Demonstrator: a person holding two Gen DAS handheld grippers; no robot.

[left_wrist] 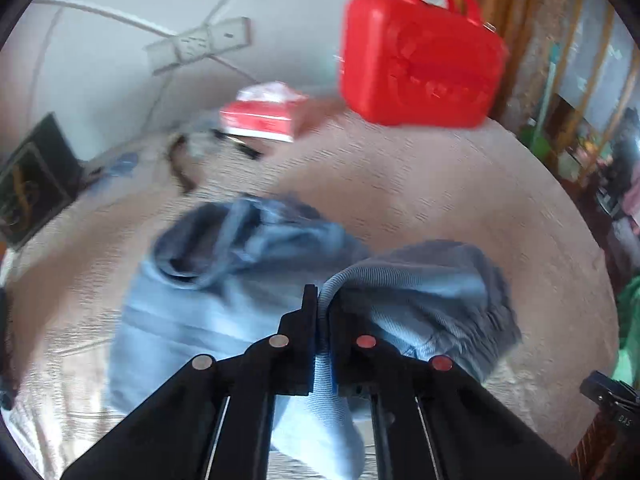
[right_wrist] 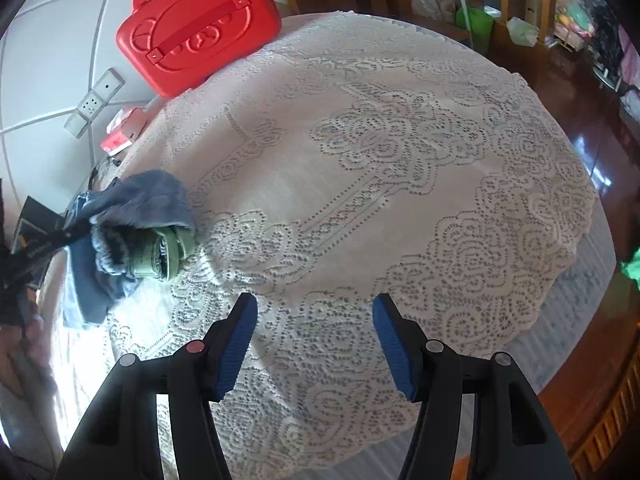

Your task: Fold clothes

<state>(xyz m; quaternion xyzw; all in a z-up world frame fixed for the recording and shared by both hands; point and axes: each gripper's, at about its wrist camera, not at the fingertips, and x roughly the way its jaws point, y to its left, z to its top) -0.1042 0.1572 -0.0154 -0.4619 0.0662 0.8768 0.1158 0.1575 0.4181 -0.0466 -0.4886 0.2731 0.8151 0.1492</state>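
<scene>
A blue-grey garment [left_wrist: 248, 280] lies crumpled on the lace-covered round table [left_wrist: 440, 184]. My left gripper [left_wrist: 318, 296] is shut on a ribbed edge of it and holds that part lifted; the view is motion-blurred. In the right wrist view the same garment [right_wrist: 132, 216] sits bunched at the table's far left, with a green piece of cloth [right_wrist: 168, 254] rolled inside it, and the left gripper [right_wrist: 66, 236] pinches its edge. My right gripper [right_wrist: 314, 308] is open and empty above the lace tablecloth [right_wrist: 400, 168], well to the right of the garment.
A red plastic case [right_wrist: 196, 28] stands at the table's back edge against the tiled wall. A red-and-white tissue box [left_wrist: 264, 114], a black pen and a power strip [left_wrist: 200, 42] lie behind the garment. A dark book [left_wrist: 32, 180] sits at the left. Wooden chairs and floor lie beyond the right edge.
</scene>
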